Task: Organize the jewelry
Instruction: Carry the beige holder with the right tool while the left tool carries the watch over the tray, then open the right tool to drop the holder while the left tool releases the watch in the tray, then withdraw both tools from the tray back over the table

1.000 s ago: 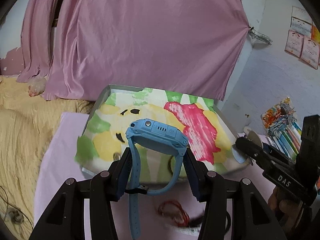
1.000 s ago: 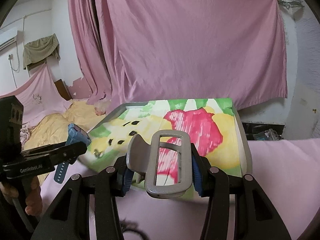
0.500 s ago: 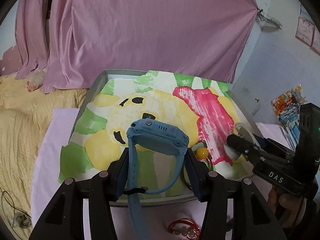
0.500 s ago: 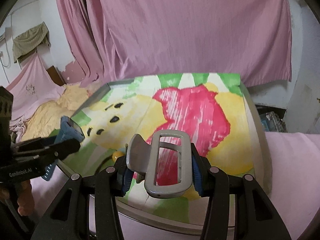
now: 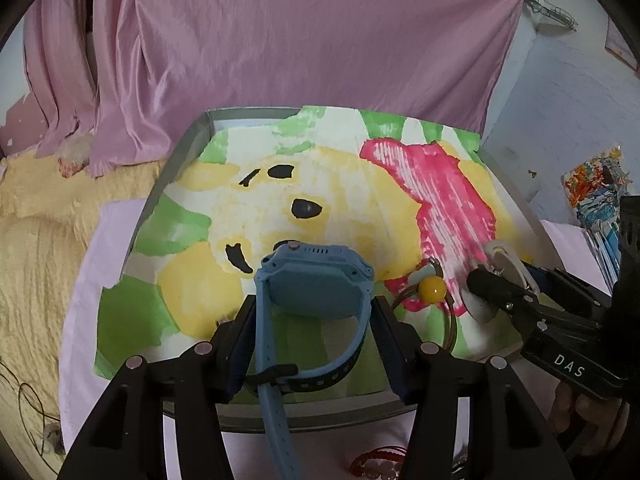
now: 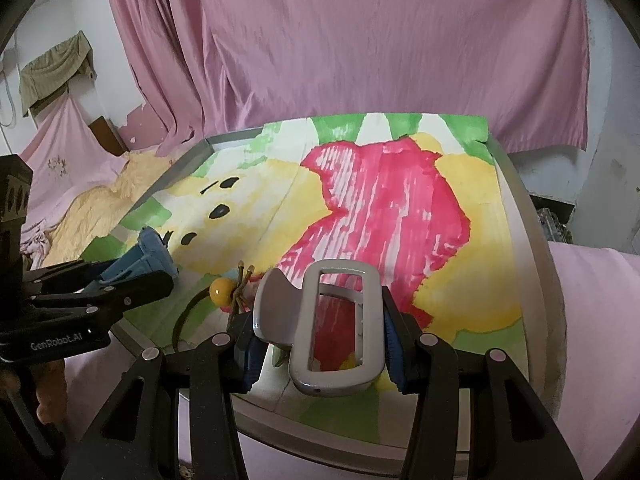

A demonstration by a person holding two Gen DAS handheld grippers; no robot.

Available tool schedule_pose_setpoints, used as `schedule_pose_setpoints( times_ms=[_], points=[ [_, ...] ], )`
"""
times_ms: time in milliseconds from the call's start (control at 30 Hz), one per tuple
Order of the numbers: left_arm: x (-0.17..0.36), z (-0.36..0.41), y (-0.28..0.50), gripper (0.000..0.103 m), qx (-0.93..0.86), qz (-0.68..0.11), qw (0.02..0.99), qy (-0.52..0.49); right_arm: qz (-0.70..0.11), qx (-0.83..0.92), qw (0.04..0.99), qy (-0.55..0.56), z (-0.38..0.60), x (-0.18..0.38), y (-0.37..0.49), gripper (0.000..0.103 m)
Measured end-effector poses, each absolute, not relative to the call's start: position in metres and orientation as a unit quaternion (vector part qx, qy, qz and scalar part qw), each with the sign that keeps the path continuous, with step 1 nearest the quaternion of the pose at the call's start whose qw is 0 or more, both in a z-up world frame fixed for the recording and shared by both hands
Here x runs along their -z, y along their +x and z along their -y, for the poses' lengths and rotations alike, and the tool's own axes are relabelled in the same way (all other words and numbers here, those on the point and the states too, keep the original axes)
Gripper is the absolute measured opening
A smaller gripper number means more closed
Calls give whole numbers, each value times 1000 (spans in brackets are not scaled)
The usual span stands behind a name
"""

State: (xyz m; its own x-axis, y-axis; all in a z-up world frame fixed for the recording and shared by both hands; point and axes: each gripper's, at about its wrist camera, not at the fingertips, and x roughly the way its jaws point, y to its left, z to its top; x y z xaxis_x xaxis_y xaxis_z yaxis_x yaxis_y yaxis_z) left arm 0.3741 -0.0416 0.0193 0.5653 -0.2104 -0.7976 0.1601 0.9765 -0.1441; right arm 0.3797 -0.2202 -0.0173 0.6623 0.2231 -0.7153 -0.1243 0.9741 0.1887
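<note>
My left gripper is shut on a blue watch by its strap, held just above the near part of a grey tray lined with a painted paper of yellow, green and pink. My right gripper is shut on a grey hair claw clip, low over the tray's near right side. A thin hairband with a yellow bead lies on the paper between the two grippers; the bead shows in the right wrist view too. The left gripper with the watch sits at that view's left.
The tray rests on a pink cloth. A red bracelet with beads lies on the cloth in front of the tray. A yellow blanket spreads to the left, colourful packets sit to the right, and a pink curtain hangs behind.
Both grippers have moved forward and down over the tray, each keeping hold of its item. The hairband with the yellow bead has come into view between them.
</note>
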Motion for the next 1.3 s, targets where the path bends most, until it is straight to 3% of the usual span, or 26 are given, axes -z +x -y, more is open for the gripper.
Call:
schedule_pose_setpoints(
  times_ms=[300, 367, 467, 600, 833, 967, 1067, 1300],
  points=[
    [-20, 40, 373, 53, 108, -451, 885, -39, -407, -97, 906, 66, 221, 19, 380, 46],
    [-24, 36, 369, 54, 114, -444, 887, -51, -400, -96, 909, 68, 223, 17, 376, 52],
    [-31, 31, 360, 68, 117, -423, 896, -62, -385, -93, 916, 68, 225, 11, 368, 60],
    [-42, 26, 346, 71, 114, -389, 912, -64, -364, -87, 925, 70, 228, 3, 356, 63],
    [-55, 18, 318, 81, 107, -335, 934, -68, -303, -73, 947, 73, 232, -15, 320, 82],
    [-59, 12, 296, 97, 92, -296, 948, -74, -276, -75, 955, 76, 234, -24, 296, 86],
    [-62, 8, 275, 100, 86, -259, 959, -79, -242, -67, 966, 67, 231, -31, 272, 92],
    [-65, 3, 239, 102, 67, -210, 973, -68, -185, -54, 980, 58, 227, -40, 222, 94]
  ],
)
